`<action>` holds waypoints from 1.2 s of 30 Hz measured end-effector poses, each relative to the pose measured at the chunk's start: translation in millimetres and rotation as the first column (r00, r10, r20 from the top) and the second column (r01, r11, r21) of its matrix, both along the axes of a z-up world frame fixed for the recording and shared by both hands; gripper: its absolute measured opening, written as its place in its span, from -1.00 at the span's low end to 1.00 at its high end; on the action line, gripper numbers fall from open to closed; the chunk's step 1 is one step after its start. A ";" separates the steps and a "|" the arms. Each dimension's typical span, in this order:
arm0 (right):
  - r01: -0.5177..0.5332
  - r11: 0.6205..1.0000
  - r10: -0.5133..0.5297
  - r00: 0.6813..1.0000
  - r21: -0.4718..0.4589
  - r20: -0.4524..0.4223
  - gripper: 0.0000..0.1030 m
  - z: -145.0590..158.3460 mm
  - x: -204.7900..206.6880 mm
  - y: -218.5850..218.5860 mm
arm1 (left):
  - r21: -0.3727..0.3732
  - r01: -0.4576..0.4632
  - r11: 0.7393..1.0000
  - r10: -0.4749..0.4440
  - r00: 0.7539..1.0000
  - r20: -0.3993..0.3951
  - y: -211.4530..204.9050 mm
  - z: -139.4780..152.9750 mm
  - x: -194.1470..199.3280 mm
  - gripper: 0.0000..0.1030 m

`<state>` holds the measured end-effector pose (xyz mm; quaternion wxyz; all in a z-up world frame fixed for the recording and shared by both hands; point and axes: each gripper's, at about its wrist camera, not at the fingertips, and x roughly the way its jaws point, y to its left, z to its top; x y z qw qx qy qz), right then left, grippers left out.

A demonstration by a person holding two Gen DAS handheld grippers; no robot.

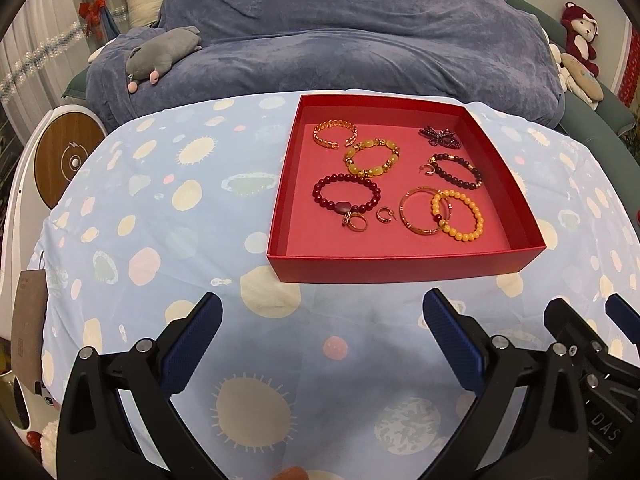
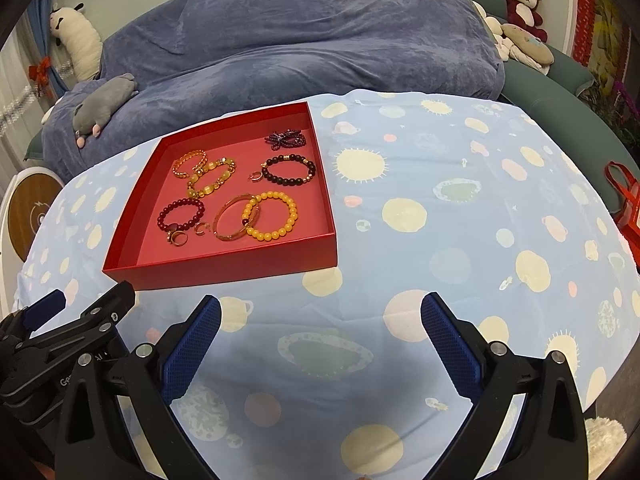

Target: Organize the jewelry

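Jewelry [image 1: 400, 184] is lying in the red tray [image 1: 400, 268]; my left tongs [image 1: 320, 344] and right tongs [image 2: 320, 340] are gaping wide, empty, over open desk [image 2: 440, 208]; "DAS" is showing on the right tongs.

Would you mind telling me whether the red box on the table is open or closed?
Open. The red box has no lid on it in either view, and its floor shows plainly, with bracelets such as the yellow bead bracelet lying inside.

Near side: bare patterned counter [image 1: 160, 208] lies between both grippers and the red tray [image 1: 400, 268].
Tray wall: a low red rim rings the jewelry; entry is from above.
Tray floor: bracelets crowd the middle and far end, some overlapping; open strip along the near edge.
Behind: blue-covered bed [image 1: 360, 40] rises close past the tray.
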<state>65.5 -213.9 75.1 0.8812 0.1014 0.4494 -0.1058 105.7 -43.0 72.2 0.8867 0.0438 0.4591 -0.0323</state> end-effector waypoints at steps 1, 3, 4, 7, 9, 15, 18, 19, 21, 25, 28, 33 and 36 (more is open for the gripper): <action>0.000 1.000 0.000 1.000 -0.003 0.000 0.87 -0.2 0.0 0.2 | -0.002 -0.002 1.000 0.002 1.000 -0.001 0.7 -0.4 0.3 0.87; 0.000 1.000 0.000 1.000 -0.003 0.001 0.87 -0.3 0.2 0.4 | -0.012 -0.003 1.000 0.003 1.000 -0.005 1.4 -0.9 0.1 0.87; -0.001 1.000 0.001 1.000 -0.003 0.000 0.87 -0.4 0.4 0.5 | -0.014 -0.005 1.000 0.005 1.000 -0.005 1.8 -1.0 0.3 0.87; -0.009 1.000 0.008 1.000 -0.009 -0.003 0.87 -0.6 0.8 1.3 | -0.019 -0.012 1.000 0.012 1.000 0.000 3.1 -0.2 1.2 0.87; -0.011 1.000 0.011 1.000 -0.009 -0.005 0.87 -0.6 1.5 2.1 | -0.023 -0.018 1.000 0.018 1.000 -0.007 4.1 -0.4 2.5 0.87; -0.013 1.000 0.012 1.000 -0.011 -0.007 0.87 -0.6 2.4 3.4 | -0.030 -0.018 0.999 0.018 1.000 -0.007 4.6 0.3 4.5 0.87; -0.013 1.000 0.013 1.000 -0.012 -0.009 0.87 -0.7 2.5 3.6 | -0.027 -0.014 1.000 0.014 1.000 -0.001 3.7 0.9 4.3 0.87; -0.013 1.000 0.013 1.000 -0.013 -0.007 0.87 -0.6 2.4 3.6 | -0.027 -0.014 1.000 0.014 1.000 -0.001 3.5 0.9 4.4 0.87; -0.014 1.000 0.014 1.000 -0.016 -0.005 0.87 -0.3 2.5 4.2 | -0.030 -0.013 0.999 0.013 1.000 -0.001 3.2 1.4 4.3 0.87; -0.021 0.999 0.021 1.000 -0.025 -0.003 0.87 -0.1 3.2 5.2 | -0.031 -0.018 0.999 0.018 1.000 0.002 2.9 2.0 3.9 0.87; -0.024 0.999 0.024 1.000 -0.030 -0.002 0.87 0.5 4.0 5.4 | -0.034 -0.023 0.999 0.023 1.000 0.001 3.2 1.8 4.1 0.87; -0.028 0.999 0.028 1.000 -0.030 0.000 0.87 1.2 4.6 6.4 | -0.035 -0.032 0.999 0.032 0.999 -0.005 6.0 0.2 3.7 0.86; -0.029 0.999 0.029 1.000 -0.031 0.001 0.87 1.3 4.7 6.8 | -0.024 -0.029 0.999 0.029 1.000 -0.001 5.6 -0.4 2.6 0.86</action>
